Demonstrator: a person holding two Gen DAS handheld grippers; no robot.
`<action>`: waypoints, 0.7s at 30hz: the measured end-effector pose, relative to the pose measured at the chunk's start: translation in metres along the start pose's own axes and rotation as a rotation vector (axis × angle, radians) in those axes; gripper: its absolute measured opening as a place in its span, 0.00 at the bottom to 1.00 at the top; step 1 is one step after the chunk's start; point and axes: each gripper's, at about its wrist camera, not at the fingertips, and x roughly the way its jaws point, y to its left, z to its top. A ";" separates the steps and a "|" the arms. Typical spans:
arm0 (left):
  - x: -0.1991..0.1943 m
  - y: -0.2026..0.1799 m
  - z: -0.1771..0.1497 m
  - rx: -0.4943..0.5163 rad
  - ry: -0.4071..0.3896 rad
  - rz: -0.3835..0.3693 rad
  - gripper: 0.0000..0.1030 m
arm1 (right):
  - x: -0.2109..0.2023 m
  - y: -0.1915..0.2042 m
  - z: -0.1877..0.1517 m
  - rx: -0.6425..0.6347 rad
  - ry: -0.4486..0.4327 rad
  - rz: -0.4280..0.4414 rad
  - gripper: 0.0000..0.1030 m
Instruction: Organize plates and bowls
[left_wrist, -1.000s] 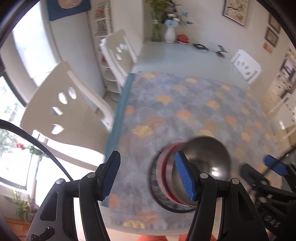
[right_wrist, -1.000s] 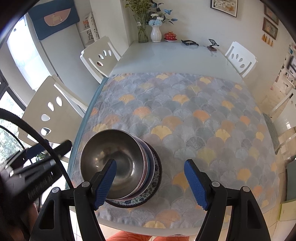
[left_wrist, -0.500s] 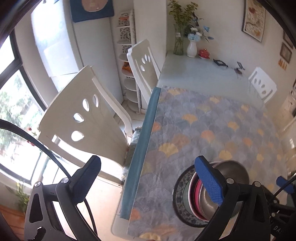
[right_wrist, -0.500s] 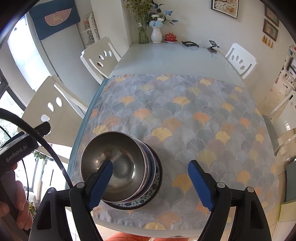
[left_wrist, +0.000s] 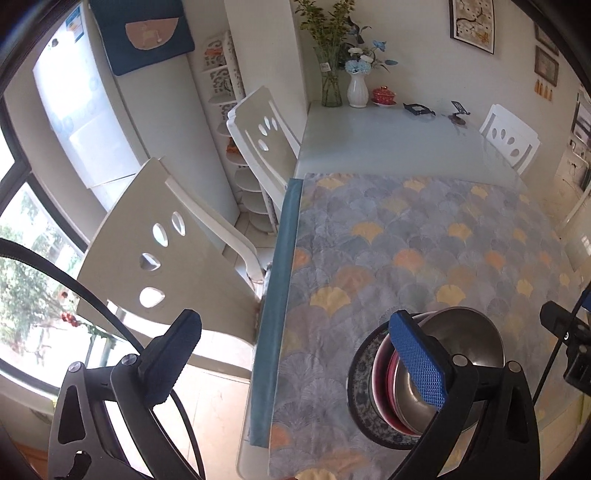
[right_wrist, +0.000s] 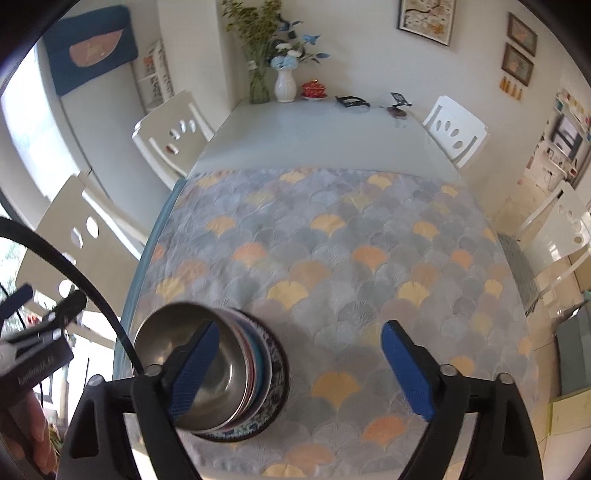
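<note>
A steel bowl (left_wrist: 465, 339) (right_wrist: 162, 347) sits on top of nested red and teal bowls on a blue patterned plate (left_wrist: 360, 384) (right_wrist: 279, 384), near the front left corner of the fan-patterned tablecloth (right_wrist: 332, 258). My left gripper (left_wrist: 295, 363) is open wide. Its right finger (left_wrist: 417, 365) hangs in front of the stack, and nothing is between the fingers. My right gripper (right_wrist: 299, 371) has its jaws opening. Its left finger (right_wrist: 192, 369) is in front of the steel bowl, and only bare cloth shows between the pads. The left gripper's body (right_wrist: 33, 365) shows at the lower left.
White chairs (left_wrist: 159, 258) (right_wrist: 170, 136) line the table's left side, and another chair (right_wrist: 458, 129) stands at the far right. Vases with flowers (right_wrist: 284, 85), a red dish and small dark items stand at the far end of the table. The table's left edge (left_wrist: 273, 314) lies close to the stack.
The left jaws have spread wide and that gripper has drawn back and to the left of the stack. The right jaws have widened, and the steel bowl stays on the stack.
</note>
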 end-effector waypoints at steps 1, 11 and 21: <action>0.000 0.000 0.000 -0.005 0.003 -0.010 0.99 | 0.000 -0.001 0.001 0.011 0.001 0.006 0.90; 0.000 -0.002 0.002 -0.024 -0.009 -0.040 0.99 | 0.003 0.012 -0.003 -0.008 0.027 0.026 0.90; 0.004 -0.005 0.005 -0.070 0.013 -0.031 0.99 | 0.007 0.008 0.003 0.002 0.028 0.045 0.90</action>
